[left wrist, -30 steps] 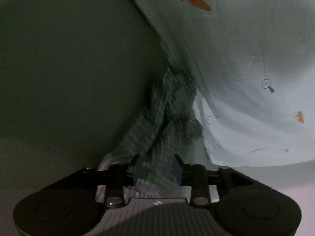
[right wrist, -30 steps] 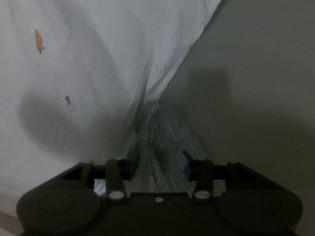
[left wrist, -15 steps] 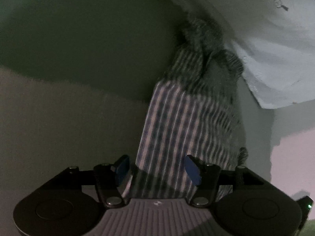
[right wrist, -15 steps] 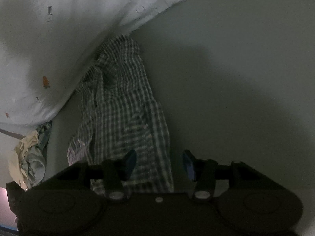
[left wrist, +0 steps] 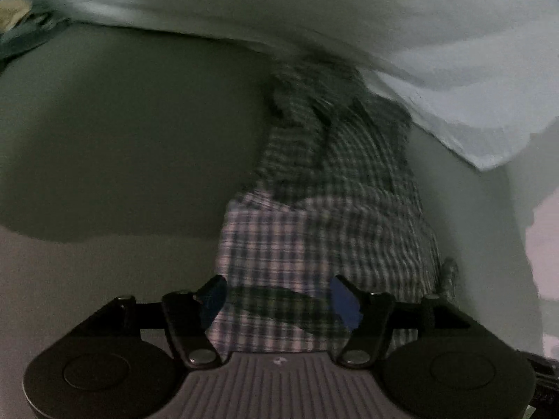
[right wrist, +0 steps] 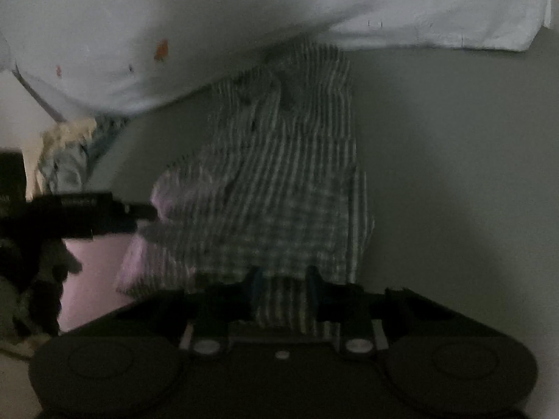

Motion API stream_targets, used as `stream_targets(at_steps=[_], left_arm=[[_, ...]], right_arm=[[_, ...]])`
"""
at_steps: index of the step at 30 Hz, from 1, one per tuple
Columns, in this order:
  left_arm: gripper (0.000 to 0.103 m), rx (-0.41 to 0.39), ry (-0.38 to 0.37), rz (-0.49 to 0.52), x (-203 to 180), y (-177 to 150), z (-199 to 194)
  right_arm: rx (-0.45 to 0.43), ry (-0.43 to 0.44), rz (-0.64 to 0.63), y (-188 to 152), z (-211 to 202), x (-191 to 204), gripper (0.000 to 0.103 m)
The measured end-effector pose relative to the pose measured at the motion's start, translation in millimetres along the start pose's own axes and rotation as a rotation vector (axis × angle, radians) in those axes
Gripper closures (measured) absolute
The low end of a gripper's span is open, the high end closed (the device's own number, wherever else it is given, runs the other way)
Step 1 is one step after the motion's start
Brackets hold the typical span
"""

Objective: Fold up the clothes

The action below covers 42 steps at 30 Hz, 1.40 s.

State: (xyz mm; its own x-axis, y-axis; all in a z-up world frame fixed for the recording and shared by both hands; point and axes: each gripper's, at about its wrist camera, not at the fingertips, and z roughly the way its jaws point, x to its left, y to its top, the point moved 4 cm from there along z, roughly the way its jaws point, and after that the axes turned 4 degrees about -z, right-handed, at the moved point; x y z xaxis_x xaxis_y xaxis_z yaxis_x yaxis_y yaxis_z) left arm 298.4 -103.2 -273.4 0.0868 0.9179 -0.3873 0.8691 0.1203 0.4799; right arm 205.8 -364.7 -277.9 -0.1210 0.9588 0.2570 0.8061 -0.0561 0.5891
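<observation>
plaid shirt (left wrist: 325, 216) edge under sheet (left wrist: 436, 35)

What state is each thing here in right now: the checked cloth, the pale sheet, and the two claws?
Checked garment: crumpled, far end tucked under the sheet.
Sheet: pale, carrot print, lying over the garment's far end.
Left gripper: jaws wide apart, garment lying between them, not pinched.
Right gripper: jaws narrower, cloth between them; grip unclear.
Clothes pile: bunched up at the left edge.
</observation>
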Motion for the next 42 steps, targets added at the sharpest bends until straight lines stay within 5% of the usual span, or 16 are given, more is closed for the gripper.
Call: stream_targets(at_steps=[4, 13, 23, 26, 29, 31, 35, 37, 39, 42], left_arm=[[0.032, 0.048, 0.009, 0.058, -7, -3, 11], [0.029, 0.035, -0.005, 0.055, -1, 11, 18], [0.029, -0.021, 0.083, 0.063, 13, 38, 31], [0.030, -0.039, 0.069, 0.051, 23, 43, 32], [0.036, -0.047, 0.045, 0.061, 27, 47, 35], [0.037, -0.038, 0.016, 0.072, 26, 49, 37], [0.038, -0.031, -0.011, 0.096, 19, 53, 47], [0.055, -0.035, 0.004, 0.110, 15, 55, 51], [0.088, -0.040, 0.013, 0.108, 12, 57, 52], [0.097, -0.078, 0.043, 0.111, 9, 59, 49]], right_arm=[[0.070, -0.053, -0.004, -5, 12, 0, 0.076], [0.014, -0.100, -0.018, 27, 38, 0, 0.076], [-0.044, -0.067, -0.072, 69, 61, 16, 0.075], [-0.086, -0.069, -0.057, 74, 57, 14, 0.072], [-0.108, -0.168, 0.008, 74, 55, -8, 0.063], [-0.105, -0.218, 0.036, 73, 57, -23, 0.053], [-0.058, -0.228, 0.080, 71, 73, -41, 0.052], [-0.028, -0.227, 0.074, 69, 81, -41, 0.061], [-0.012, -0.213, 0.046, 70, 85, -37, 0.082], [-0.047, -0.223, -0.027, 72, 75, -27, 0.097]])
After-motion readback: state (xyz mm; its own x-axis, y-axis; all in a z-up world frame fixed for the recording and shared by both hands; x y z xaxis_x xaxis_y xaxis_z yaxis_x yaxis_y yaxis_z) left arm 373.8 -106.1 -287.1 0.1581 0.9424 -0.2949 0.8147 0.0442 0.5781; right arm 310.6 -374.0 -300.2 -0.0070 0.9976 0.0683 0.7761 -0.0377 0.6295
